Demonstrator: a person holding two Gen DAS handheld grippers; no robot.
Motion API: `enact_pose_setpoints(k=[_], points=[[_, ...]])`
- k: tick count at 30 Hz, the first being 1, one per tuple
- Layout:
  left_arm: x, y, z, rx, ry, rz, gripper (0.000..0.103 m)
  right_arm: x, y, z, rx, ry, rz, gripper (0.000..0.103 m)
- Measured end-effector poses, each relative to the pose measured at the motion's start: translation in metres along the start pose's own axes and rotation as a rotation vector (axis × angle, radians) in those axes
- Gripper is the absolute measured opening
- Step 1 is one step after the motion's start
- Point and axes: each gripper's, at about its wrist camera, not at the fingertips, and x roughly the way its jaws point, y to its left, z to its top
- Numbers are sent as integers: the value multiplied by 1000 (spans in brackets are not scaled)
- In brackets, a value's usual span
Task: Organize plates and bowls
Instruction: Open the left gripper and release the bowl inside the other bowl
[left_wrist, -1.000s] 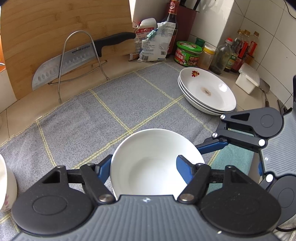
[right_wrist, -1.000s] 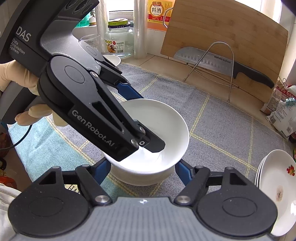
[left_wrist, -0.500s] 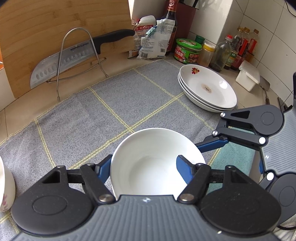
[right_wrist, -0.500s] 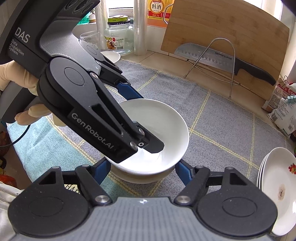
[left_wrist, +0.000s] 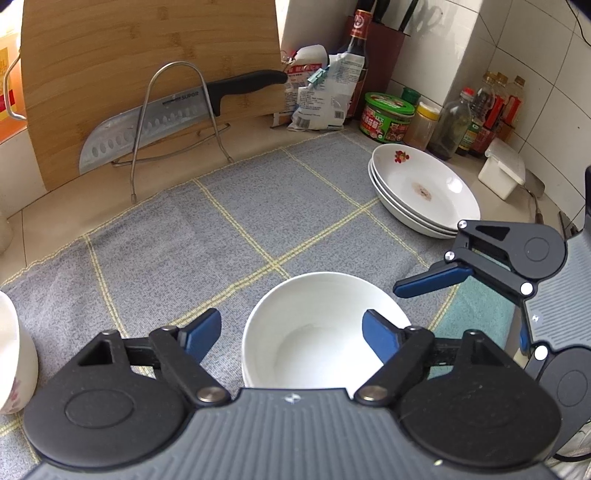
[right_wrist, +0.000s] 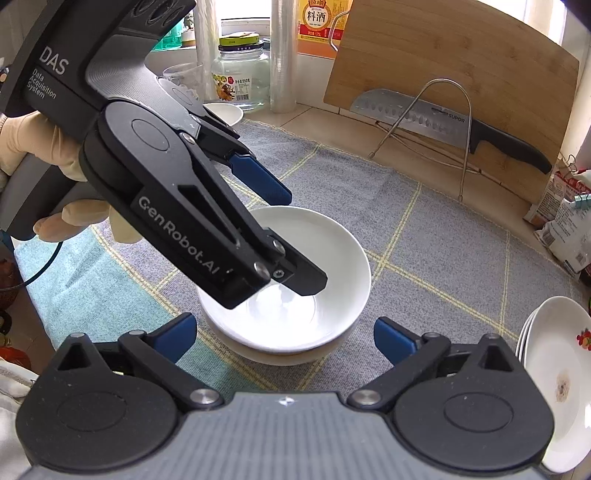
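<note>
1. Looking down both wrist views, I see the white bowl (left_wrist: 314, 332) nested on a second bowl (right_wrist: 280, 356), whose rim shows just under it. The pair rests on the grey checked cloth (left_wrist: 207, 236) covering the table.
2. My left hand-held gripper (left_wrist: 291, 332) has just been opening. Its jaws now stand apart either side of the white bowl's rim; one blue pad (left_wrist: 380, 336) is over the inside wall, the other outside, and neither presses.
3. My right hand-held gripper (right_wrist: 284, 336) has also just been opening and stands wide, just beside the white bowl and gripping nothing.
4. I judge the white bowl as glazed ceramic: rigid, moderately heavy, slick under the pads, and likely to chip if knocked against the one beneath.
5. The best hold, I think, is the rim, one pad inside and one outside, pinched firmly enough that the glaze does not slide.
6. Lifting the stack would call for gripping the lower bowl's wall, or the top one could ride loose.
7. The stacked plates (left_wrist: 424, 195) sit well apart from the white bowl, toward the bottles; another cup-like white vessel (left_wrist: 14, 354) stands near the cloth's opposite edge.
</note>
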Motion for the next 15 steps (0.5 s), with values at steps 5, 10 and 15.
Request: enact_pose_setpoints(k=[5, 10, 15], points=[[-12, 6, -5, -26, -57, 26, 92, -3, 1, 0, 10, -18, 14, 103], [-29, 13, -16, -62, -140, 96, 96, -10, 1, 3, 6, -52, 13, 103], [-45, 33, -34, -150, -196, 181, 98, -17, -3, 15, 18, -87, 29, 103]])
